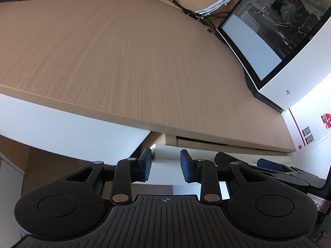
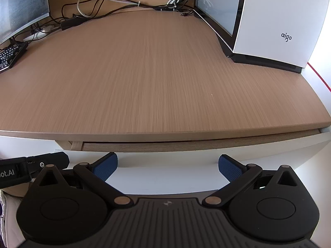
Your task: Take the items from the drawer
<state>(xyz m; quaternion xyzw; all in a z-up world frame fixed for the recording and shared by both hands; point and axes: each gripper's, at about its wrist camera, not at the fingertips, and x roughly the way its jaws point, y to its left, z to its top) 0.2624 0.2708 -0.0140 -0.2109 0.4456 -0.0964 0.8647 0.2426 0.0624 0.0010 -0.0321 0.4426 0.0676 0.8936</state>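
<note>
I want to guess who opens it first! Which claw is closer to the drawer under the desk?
Right, probably. The right claw sits open, centred just below the drawer front. The left claw hangs off the drawer's left end.

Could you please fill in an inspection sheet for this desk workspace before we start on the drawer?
Surface: wooden desk top, its middle bare.
Job's things: drawer under the desk's front edge, closed; its contents are hidden.
Clutter: keyboard at far left, monitor behind it, white computer case at far right.
Grippers: left claw open with a narrow gap, holding nothing; right claw wide open, holding nothing; both are in front of and below the desk edge, touching nothing.
Cables: black cables and a white cable bundle along the desk's back edge.
Surroundings: white panel beneath the drawer; no person seen.
</note>
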